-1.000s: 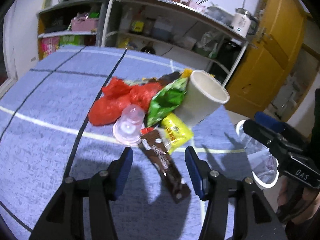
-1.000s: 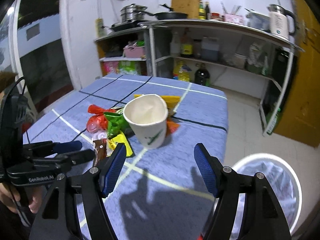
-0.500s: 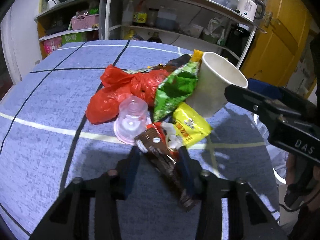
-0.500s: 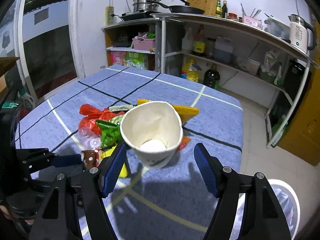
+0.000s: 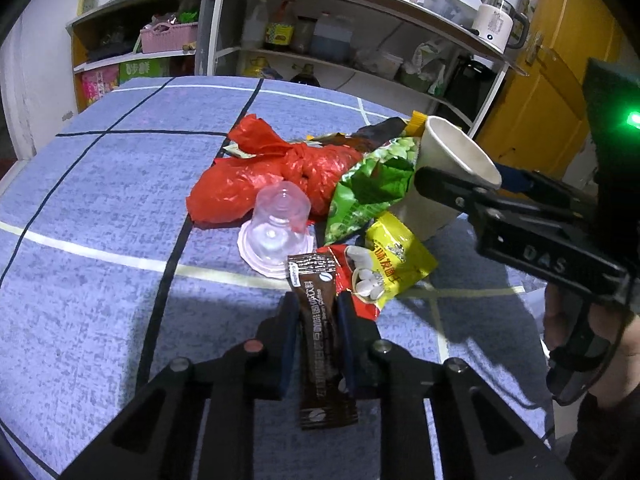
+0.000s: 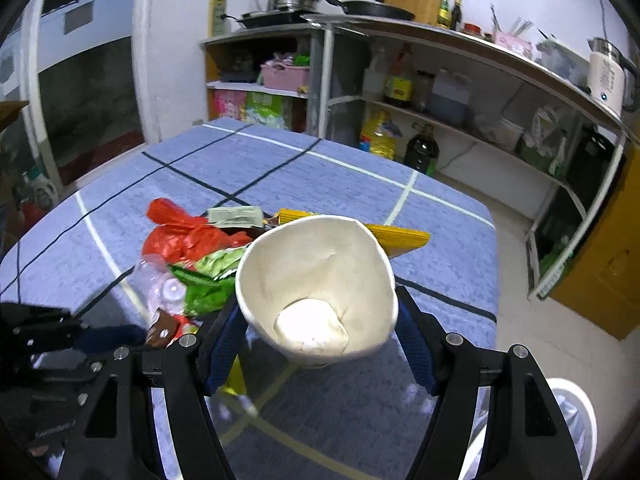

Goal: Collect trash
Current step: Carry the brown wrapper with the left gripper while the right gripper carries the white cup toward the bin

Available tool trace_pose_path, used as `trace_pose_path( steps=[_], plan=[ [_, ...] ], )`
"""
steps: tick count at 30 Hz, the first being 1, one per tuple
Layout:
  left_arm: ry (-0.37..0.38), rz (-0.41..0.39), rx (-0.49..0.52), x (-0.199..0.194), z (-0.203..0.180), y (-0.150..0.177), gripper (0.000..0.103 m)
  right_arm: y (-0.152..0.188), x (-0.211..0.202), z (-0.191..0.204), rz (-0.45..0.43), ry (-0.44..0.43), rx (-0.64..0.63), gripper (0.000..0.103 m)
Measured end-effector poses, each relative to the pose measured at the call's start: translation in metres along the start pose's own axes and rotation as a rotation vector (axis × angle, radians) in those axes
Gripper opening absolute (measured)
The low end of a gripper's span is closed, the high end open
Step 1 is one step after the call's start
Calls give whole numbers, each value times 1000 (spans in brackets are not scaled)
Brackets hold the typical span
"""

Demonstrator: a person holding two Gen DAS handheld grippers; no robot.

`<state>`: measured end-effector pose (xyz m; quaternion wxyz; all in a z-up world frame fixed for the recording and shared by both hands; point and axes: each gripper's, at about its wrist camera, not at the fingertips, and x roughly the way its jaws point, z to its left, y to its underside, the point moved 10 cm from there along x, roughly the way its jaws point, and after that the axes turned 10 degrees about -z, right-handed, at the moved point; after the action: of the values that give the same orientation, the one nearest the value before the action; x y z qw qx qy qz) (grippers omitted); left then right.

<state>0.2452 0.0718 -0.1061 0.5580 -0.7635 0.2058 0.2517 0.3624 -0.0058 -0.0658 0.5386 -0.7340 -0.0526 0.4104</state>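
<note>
A trash pile lies on the blue table [image 5: 100, 208]: a red plastic bag [image 5: 276, 168], a clear plastic cup [image 5: 276, 220] upside down, a green snack bag [image 5: 372, 192], a yellow packet [image 5: 396, 264] and a white paper cup [image 5: 448, 176]. My left gripper [image 5: 318, 344] is shut on a brown wrapper [image 5: 320, 328]. My right gripper [image 6: 316, 340] is shut on the paper cup [image 6: 316, 280], whose rim is squeezed out of round.
A white trash bin [image 6: 572, 420] with a clear liner stands on the floor right of the table. Metal shelves [image 6: 440, 92] with bottles, pans and a kettle stand behind. A yellow door [image 5: 552, 80] is at the right.
My left gripper moved forward and closed on the brown wrapper. My right gripper moved in around the paper cup and closed on it.
</note>
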Motion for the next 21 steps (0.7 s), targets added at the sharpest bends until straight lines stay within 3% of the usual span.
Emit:
trace_pose_path(
  steps=[3,9,21],
  plan=[
    [25,-18,-2,-4,0,-2,11,-5,0,-6,-6,-11,67,61],
    [39,-27,-2,-8,1,-3,9,-10,-5,-9,-26,-2,86,54],
    [61,-64,19,-16,-4,-8,8,-7,-25,-10,-44,0,100,53]
  ],
)
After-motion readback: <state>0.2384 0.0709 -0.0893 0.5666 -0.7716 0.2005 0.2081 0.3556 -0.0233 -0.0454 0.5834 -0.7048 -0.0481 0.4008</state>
